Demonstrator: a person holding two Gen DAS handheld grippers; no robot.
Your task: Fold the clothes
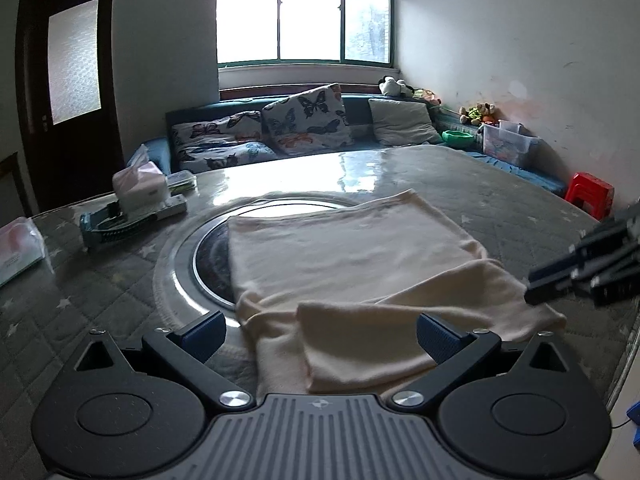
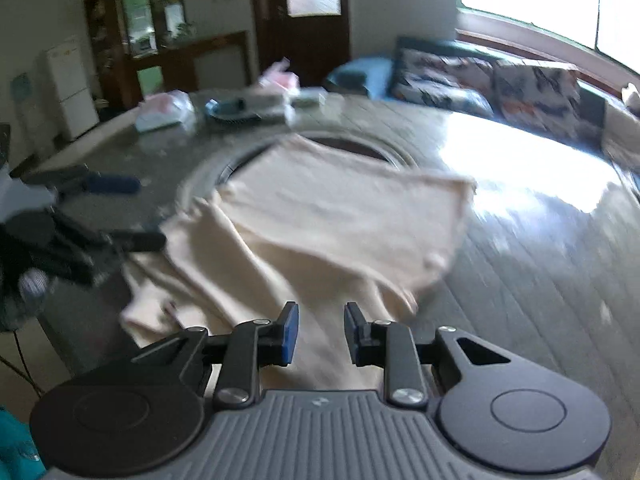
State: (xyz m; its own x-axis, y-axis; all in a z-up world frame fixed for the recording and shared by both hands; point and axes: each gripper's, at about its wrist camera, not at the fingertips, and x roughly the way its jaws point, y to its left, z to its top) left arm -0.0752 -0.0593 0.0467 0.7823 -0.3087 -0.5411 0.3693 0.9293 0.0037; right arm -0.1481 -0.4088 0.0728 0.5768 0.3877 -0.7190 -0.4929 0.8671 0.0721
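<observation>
**On the table, a cream garment half folded**

Across the quilted table and its round inset lies the cream garment, sleeve end doubled near the front edge. Left gripper hangs spread wide above it, empty; right gripper is parted, holding nothing. Each should pinch a near corner and lift evenly.

Backlit window glare, rt view blurred

Tissue box, perhaps clutter, far-left.

Garment on table, over round inset; tissue box far left.
</observation>
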